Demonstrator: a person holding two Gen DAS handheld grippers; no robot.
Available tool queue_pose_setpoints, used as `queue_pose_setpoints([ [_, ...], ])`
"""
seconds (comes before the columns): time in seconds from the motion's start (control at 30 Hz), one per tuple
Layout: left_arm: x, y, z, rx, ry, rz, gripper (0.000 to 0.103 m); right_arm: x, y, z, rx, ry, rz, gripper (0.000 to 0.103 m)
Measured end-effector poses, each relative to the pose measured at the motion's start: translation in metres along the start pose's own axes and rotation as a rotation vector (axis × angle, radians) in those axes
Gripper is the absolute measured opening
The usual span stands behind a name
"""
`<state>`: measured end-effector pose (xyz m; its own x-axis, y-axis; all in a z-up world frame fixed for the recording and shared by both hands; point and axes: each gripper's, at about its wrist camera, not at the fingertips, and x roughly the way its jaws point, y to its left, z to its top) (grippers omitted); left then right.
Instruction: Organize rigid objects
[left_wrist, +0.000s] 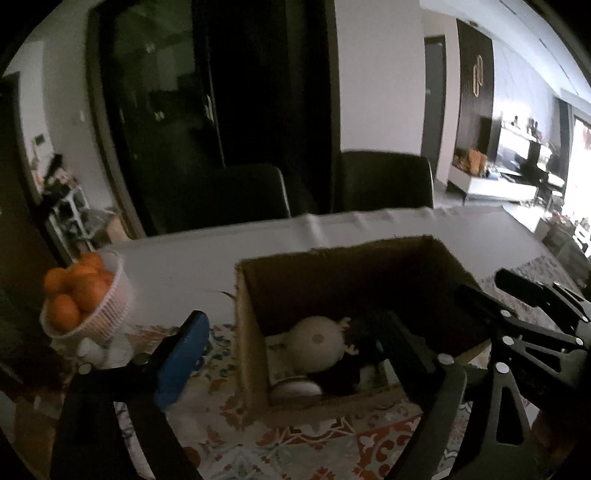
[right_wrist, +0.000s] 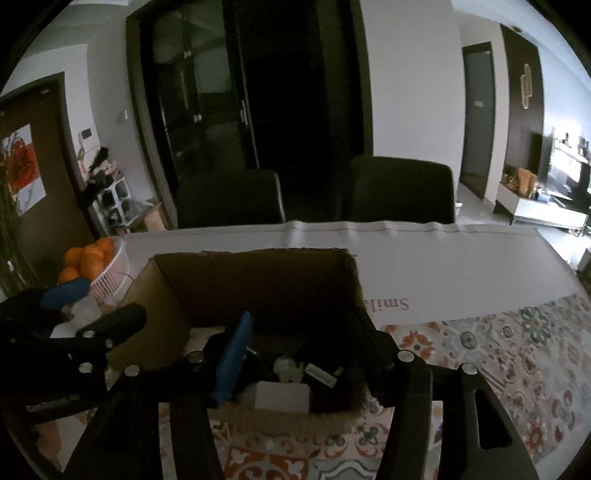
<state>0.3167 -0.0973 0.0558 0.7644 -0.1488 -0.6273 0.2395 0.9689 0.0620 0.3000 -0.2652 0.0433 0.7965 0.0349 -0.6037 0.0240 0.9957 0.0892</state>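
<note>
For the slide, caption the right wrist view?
Right gripper open and empty above the cardboard box of small items, basket of oranges behind-left.

basket of oranges (left_wrist: 86, 302), two dark chairs (right_wrist: 399, 188)

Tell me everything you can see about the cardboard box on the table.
The cardboard box is brown and open at the top, with rough, torn upper edges. It stands upright on the patterned tablecloth, right of a white basket of oranges. Inside lie several dim objects, among them a round cream thing and something white and flat. Neither gripper clearly touches it.
</note>
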Motion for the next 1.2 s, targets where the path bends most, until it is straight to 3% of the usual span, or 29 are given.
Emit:
queue_pose_setpoints([
  [0.3, -0.07, 0.003, -0.022, -0.004, -0.113, 0.056, 0.103, -0.07, 0.014, -0.016, -0.023, -0.101, -0.066, 0.069],
  [0.63, -0.138, 0.002, -0.06, -0.009, -0.203, 0.102, 0.103, -0.142, 0.032, -0.047, -0.062, -0.177, -0.129, 0.088],
  [0.9, -0.179, 0.002, -0.09, -0.026, -0.24, 0.11, 0.103, -0.177, 0.037, -0.076, -0.046, -0.187, -0.126, 0.09],
  [1.2, -0.197, 0.005, -0.116, -0.068, -0.227, 0.102, 0.103, -0.197, 0.043, -0.099, -0.052, -0.188, -0.121, 0.09],
])
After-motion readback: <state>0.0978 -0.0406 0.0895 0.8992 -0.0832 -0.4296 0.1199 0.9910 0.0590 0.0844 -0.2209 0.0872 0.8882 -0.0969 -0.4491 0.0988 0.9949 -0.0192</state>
